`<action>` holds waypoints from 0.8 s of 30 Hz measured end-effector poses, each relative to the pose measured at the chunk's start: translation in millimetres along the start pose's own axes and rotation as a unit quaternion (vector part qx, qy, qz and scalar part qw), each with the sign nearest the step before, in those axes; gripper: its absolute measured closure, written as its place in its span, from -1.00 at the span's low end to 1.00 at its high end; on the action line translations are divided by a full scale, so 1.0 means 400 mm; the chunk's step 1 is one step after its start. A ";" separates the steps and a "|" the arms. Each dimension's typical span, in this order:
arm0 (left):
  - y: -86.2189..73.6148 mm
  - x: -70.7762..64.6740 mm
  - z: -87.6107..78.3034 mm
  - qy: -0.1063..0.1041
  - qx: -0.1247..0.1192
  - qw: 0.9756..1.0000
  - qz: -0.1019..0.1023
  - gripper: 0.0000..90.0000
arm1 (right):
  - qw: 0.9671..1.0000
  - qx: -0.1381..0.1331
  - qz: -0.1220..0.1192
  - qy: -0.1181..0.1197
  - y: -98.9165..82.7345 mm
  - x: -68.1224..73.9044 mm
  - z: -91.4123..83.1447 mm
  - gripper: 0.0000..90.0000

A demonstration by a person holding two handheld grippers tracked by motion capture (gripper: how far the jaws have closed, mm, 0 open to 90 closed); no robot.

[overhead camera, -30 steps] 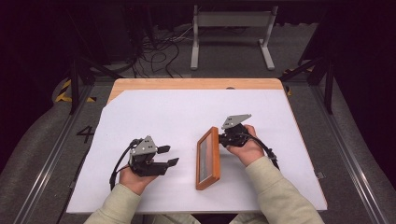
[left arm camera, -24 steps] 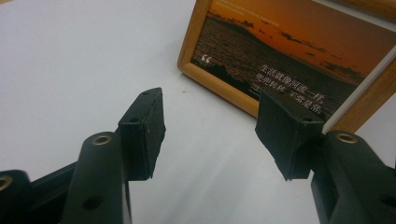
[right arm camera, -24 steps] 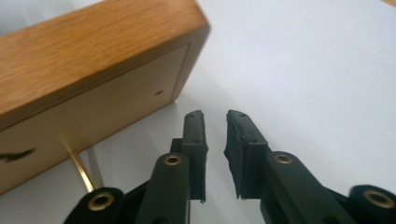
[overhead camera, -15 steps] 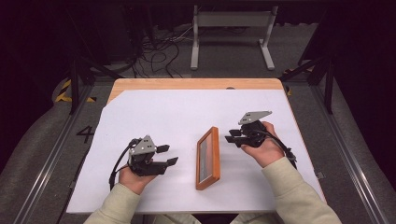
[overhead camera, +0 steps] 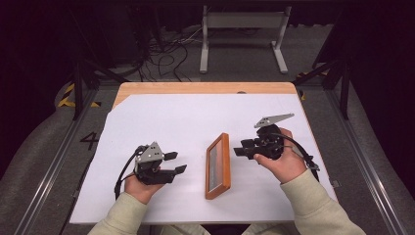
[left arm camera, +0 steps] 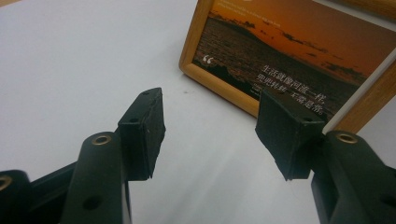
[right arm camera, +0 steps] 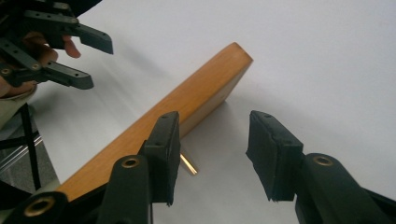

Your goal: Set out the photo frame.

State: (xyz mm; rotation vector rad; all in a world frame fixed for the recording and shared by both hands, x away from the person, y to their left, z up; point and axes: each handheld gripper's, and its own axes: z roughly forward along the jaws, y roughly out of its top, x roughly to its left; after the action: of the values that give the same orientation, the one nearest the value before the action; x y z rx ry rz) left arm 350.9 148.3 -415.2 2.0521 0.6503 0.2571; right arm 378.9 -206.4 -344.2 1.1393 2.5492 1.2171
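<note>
Picture frame (overhead camera: 218,166) (rear prop (right arm camera: 188,164) apparently half-hidden)

White-covered wooden table (overhead camera: 161,117), grey carpet floor (overhead camera: 44,147), metal stand (overhead camera: 242,22), tangled cables (overhead camera: 166,54), dark surroundings.

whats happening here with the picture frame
A person works at a table with a gripper in each hand. A wooden picture frame stands propped on the white tabletop. The right gripper, its jaws just opened, is beside the frame, holding nothing. The left gripper waits open, facing the sunset photo.
</note>
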 end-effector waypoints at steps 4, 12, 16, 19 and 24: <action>0.000 0.000 0.000 0.000 0.000 1.000 0.000 -0.07 | 1.000 0.006 0.016 0.009 0.005 0.019 0.011 0.08; 0.000 -0.001 0.001 -0.001 0.002 1.000 -0.001 -0.07 | 0.997 0.041 0.049 0.036 0.017 0.056 0.060 -0.10; 0.000 0.000 0.000 0.000 0.001 1.000 0.000 -0.07 | 0.997 0.060 0.047 0.026 0.022 0.070 0.083 -0.15; 0.000 0.000 0.000 0.000 0.000 1.000 0.000 -0.07 | 0.996 0.072 0.052 0.024 0.022 0.072 0.098 -0.19; -0.001 0.000 0.001 -0.001 0.002 1.000 0.000 -0.07 | 0.994 0.087 0.060 0.025 0.021 0.074 0.118 -0.21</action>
State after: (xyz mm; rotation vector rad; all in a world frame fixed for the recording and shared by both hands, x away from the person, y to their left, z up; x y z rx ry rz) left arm 350.9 148.2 -415.6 2.0551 0.6507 0.2540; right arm 380.6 -153.5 -363.8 1.3313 2.7048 1.0767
